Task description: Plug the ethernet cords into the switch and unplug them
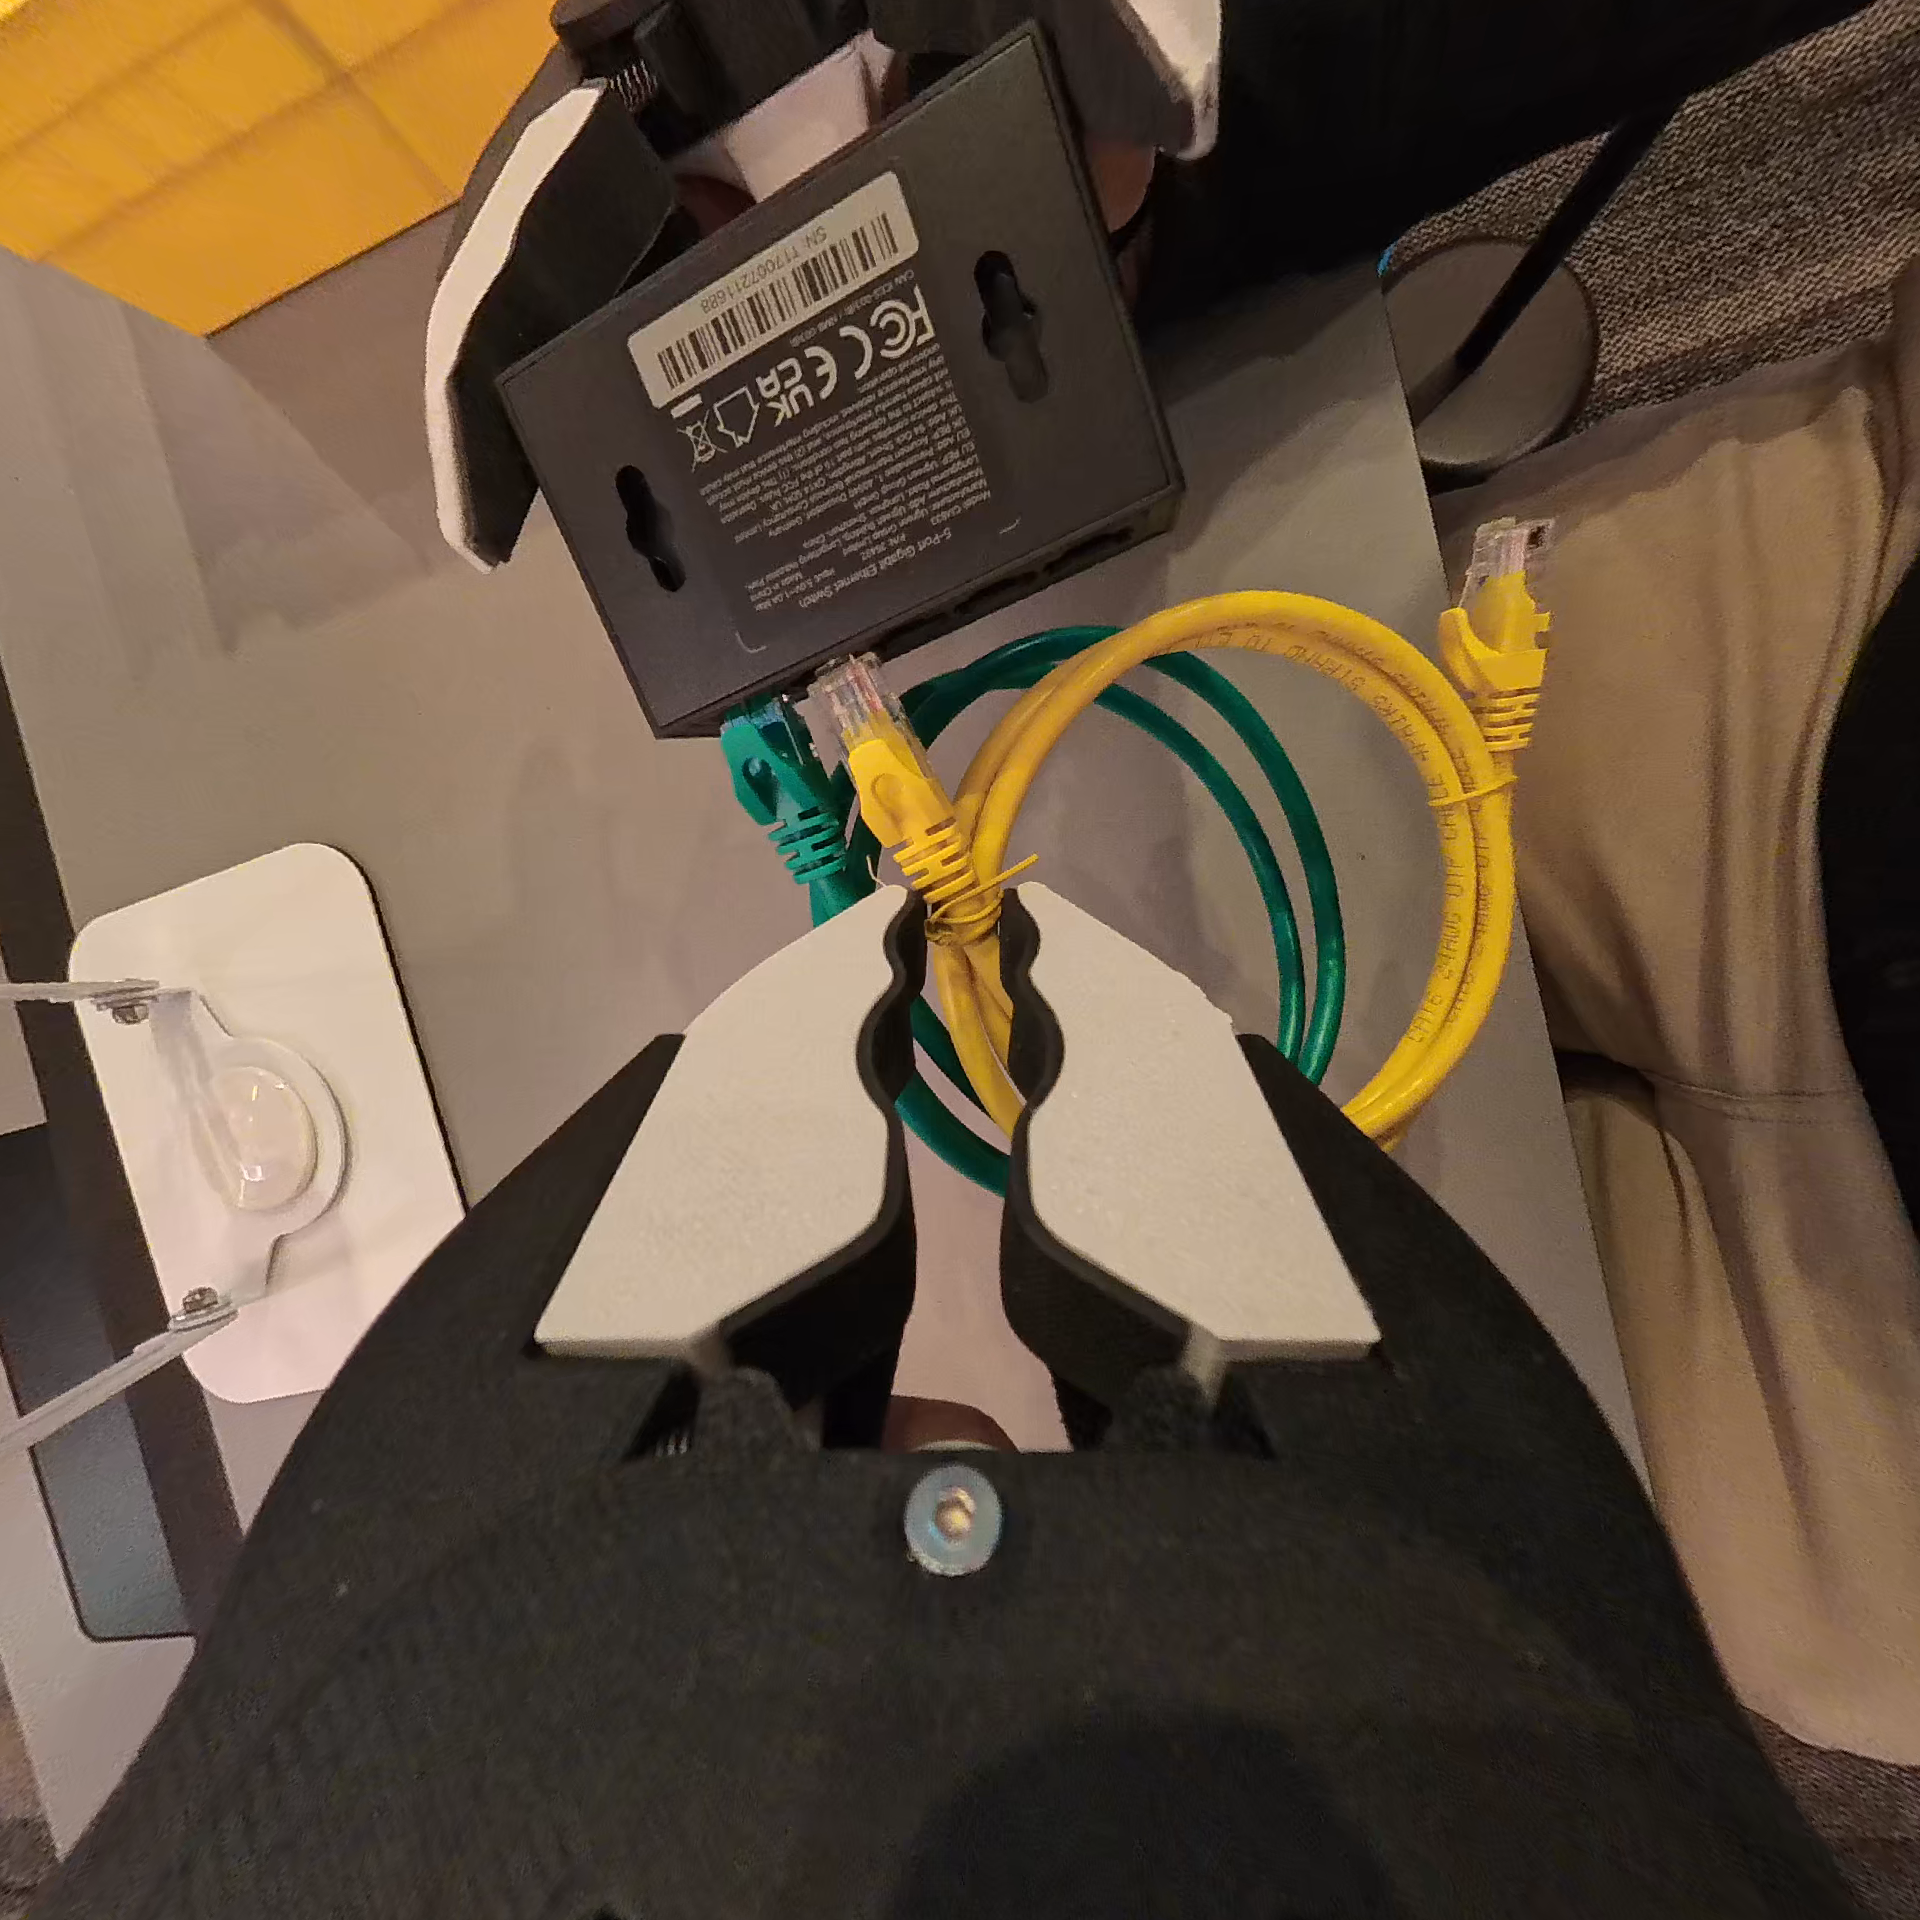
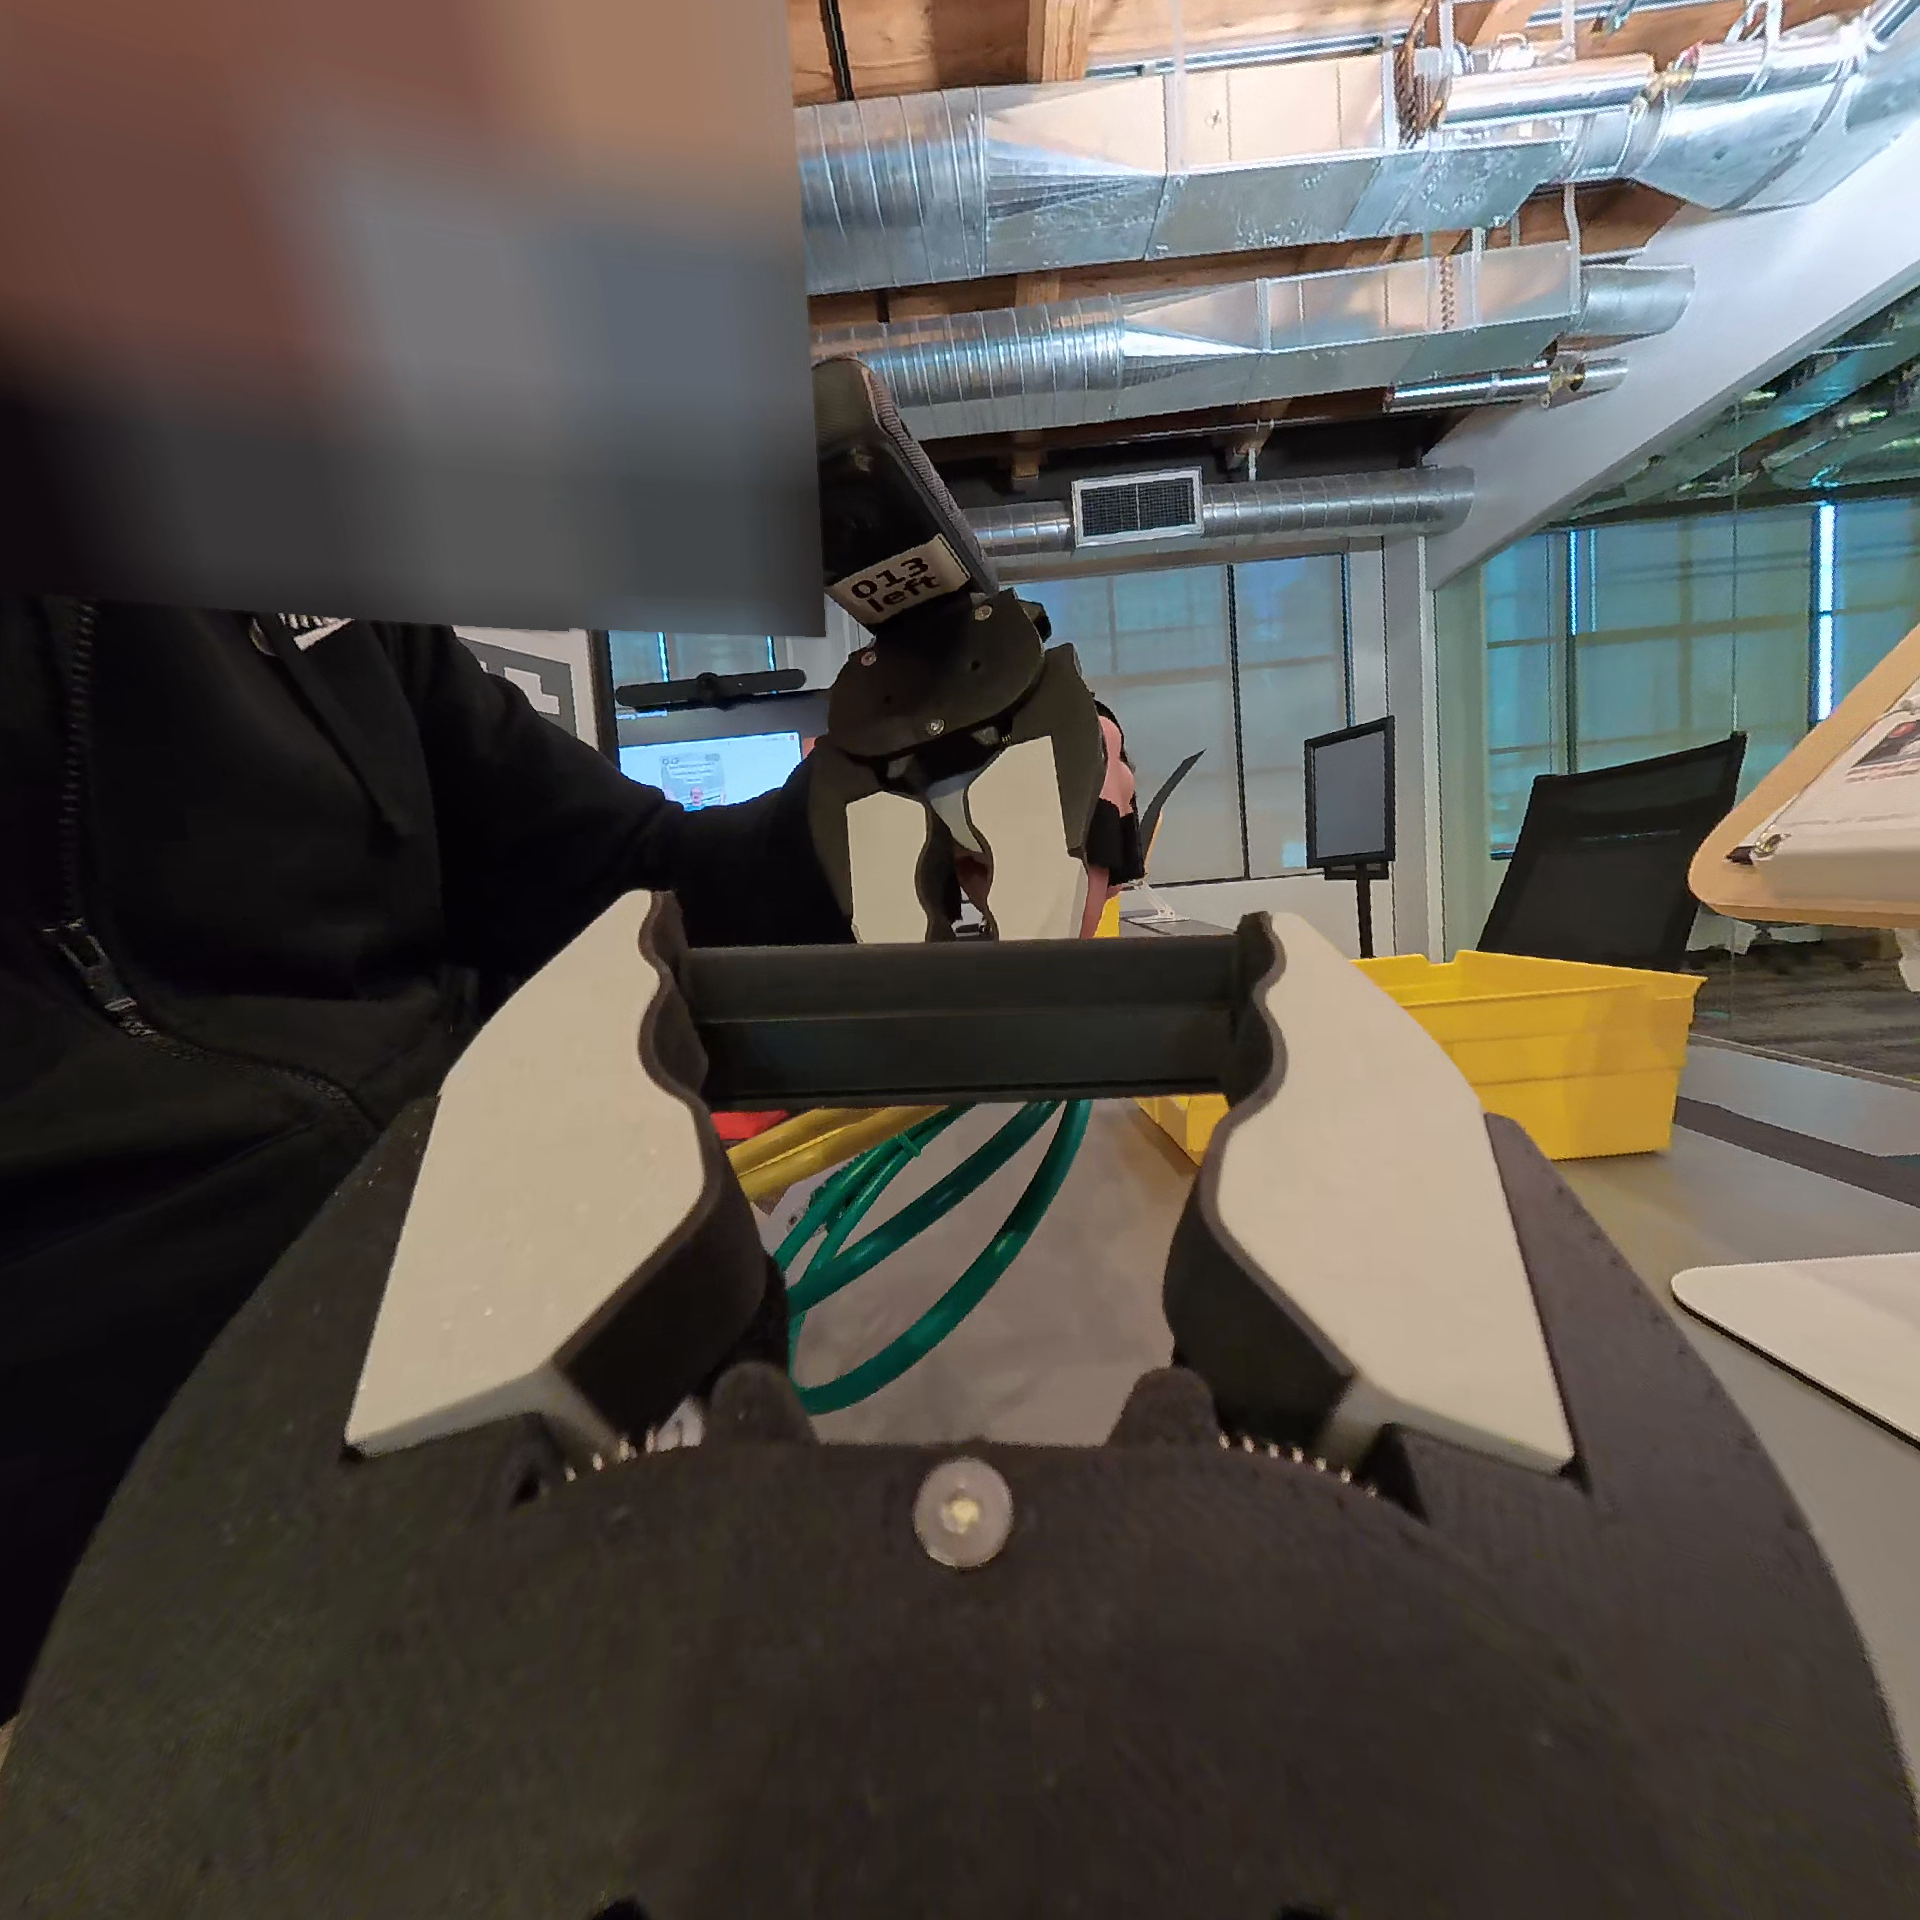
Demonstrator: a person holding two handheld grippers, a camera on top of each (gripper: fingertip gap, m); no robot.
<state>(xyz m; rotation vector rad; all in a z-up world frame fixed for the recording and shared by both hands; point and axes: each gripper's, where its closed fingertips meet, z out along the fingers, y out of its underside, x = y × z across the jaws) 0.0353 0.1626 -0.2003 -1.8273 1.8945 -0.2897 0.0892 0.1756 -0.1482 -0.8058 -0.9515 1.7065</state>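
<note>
My left gripper (image 1: 966, 914) is shut on the yellow ethernet cord (image 1: 1455, 935) just behind its boot. Its clear plug (image 1: 854, 701) sits at a port on the black switch's (image 1: 831, 436) front edge, beside the green cord's plug (image 1: 774, 748), which is in the neighbouring port. The green cord (image 1: 1288, 831) loops below. The yellow cord's other plug (image 1: 1501, 613) hangs free at right. My right gripper (image 2: 961, 1013) is shut on the switch (image 2: 966, 1023), holding it by its ends, underside up; it also shows in the left wrist view (image 1: 540, 343). The left gripper (image 2: 961, 894) shows beyond the switch.
A grey table (image 1: 416, 727) lies below. A white plate with a clear bracket (image 1: 249, 1122) is at its left. Yellow bins (image 2: 1507, 1039) stand at the far right, a white pad (image 2: 1818, 1320) nearer. A person in a dark hoodie (image 2: 260, 935) is close on the left. The left gripper's tips are roughly 8 cm from the right gripper's.
</note>
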